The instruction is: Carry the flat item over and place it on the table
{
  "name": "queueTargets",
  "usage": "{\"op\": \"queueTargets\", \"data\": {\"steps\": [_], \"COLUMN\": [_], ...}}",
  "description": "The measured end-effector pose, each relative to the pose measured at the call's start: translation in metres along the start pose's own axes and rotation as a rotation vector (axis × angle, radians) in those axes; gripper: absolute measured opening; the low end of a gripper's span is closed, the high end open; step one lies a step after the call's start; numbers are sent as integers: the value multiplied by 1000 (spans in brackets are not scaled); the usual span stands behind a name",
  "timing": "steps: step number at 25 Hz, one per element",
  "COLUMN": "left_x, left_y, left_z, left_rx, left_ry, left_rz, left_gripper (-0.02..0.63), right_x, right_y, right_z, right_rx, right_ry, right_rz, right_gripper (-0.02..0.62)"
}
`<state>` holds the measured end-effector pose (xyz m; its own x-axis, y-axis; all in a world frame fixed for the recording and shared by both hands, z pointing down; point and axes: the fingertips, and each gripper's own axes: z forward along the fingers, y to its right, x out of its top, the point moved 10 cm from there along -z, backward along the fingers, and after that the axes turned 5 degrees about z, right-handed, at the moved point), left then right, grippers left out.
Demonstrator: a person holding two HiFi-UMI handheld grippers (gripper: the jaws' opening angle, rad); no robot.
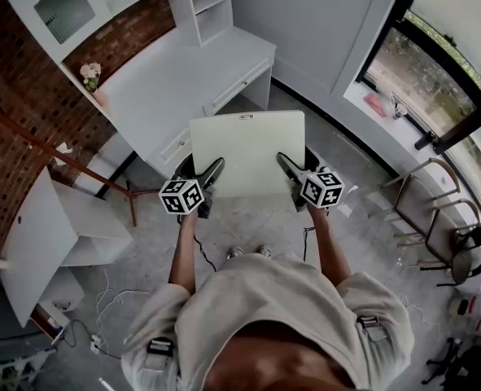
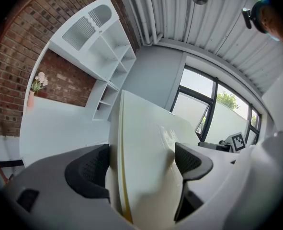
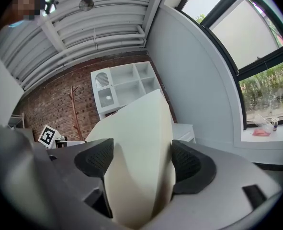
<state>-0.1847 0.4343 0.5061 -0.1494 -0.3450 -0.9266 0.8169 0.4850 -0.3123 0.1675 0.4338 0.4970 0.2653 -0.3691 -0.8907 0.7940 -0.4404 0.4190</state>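
Note:
A flat cream-white board (image 1: 247, 153) hangs level in the air in front of me, above the floor and just short of the white desk (image 1: 183, 80). My left gripper (image 1: 210, 173) is shut on the board's near left corner and my right gripper (image 1: 289, 169) on its near right corner. In the left gripper view the board (image 2: 146, 143) stands edge-on between the black pads (image 2: 91, 169) of the left gripper (image 2: 141, 164). The right gripper view shows the board (image 3: 141, 128) wedged between both pads of the right gripper (image 3: 139, 162).
The desk has drawers and a shelf unit (image 1: 207, 6) against a brick wall (image 1: 4, 96). A red coat stand (image 1: 77, 165) and a white cabinet (image 1: 45, 235) stand left. Chairs (image 1: 443, 226) stand right under the window (image 1: 435, 63). Cables (image 1: 102, 300) lie on the floor.

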Motion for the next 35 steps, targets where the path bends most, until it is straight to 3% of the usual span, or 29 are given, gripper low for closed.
{"op": "queueTargets", "data": {"steps": [20,35], "left_x": [-6,-1], "left_y": [43,9], "left_z": [37,85], "left_rx": [51,49], "left_ry": [16,15], "left_rz": [29,9], "left_gripper": [433,433], "right_x": [17,28], "right_y": [56,82], "right_z": [-10,39], "right_rx": [51,35], "right_ry": [-2,-11], "right_rz": [4,-11], "right_gripper": [393,393]}}
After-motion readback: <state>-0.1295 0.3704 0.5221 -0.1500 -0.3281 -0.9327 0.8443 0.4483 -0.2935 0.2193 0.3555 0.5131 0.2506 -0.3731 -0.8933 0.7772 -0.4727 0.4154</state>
